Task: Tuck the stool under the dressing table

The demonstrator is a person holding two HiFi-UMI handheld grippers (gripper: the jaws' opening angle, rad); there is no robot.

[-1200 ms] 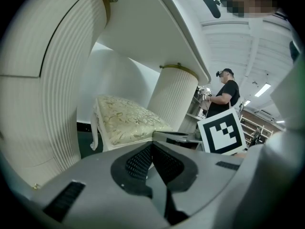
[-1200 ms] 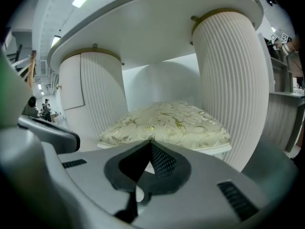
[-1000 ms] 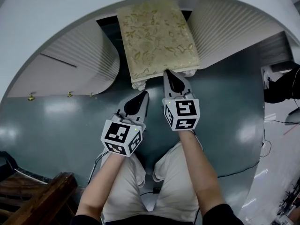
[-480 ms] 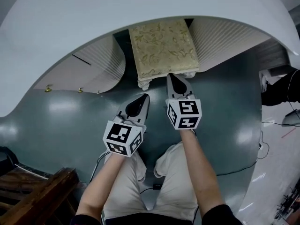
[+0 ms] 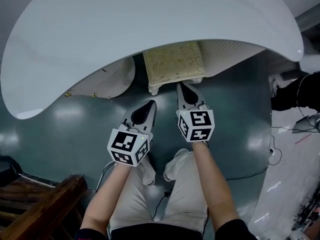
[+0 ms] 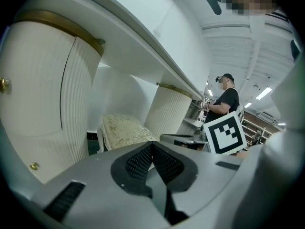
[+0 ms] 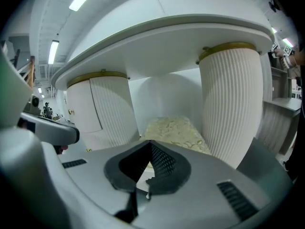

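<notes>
Right gripper [image 5: 181, 86]: jaws closed, holding nothing, tip apparently touching the near edge of the stool [image 5: 173, 64] directly ahead of it. Left gripper [image 5: 150, 104]: likewise closed and empty, set back and to the left, clear of the stool. Stool sits mostly beneath the dressing table [image 5: 150, 29]. Recommended: push straight ahead, centred between the fluted pedestals [image 5: 230, 54], adding the left tip to stop skewing. Less seat shows than a second ago.

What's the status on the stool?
Left hand-held gripper shut, empty, short of the stool. Right hand-held gripper shut, tip at stool's near edge. Stool mostly under dressing table, near end poking out. Nothing visible blocking it.
</notes>
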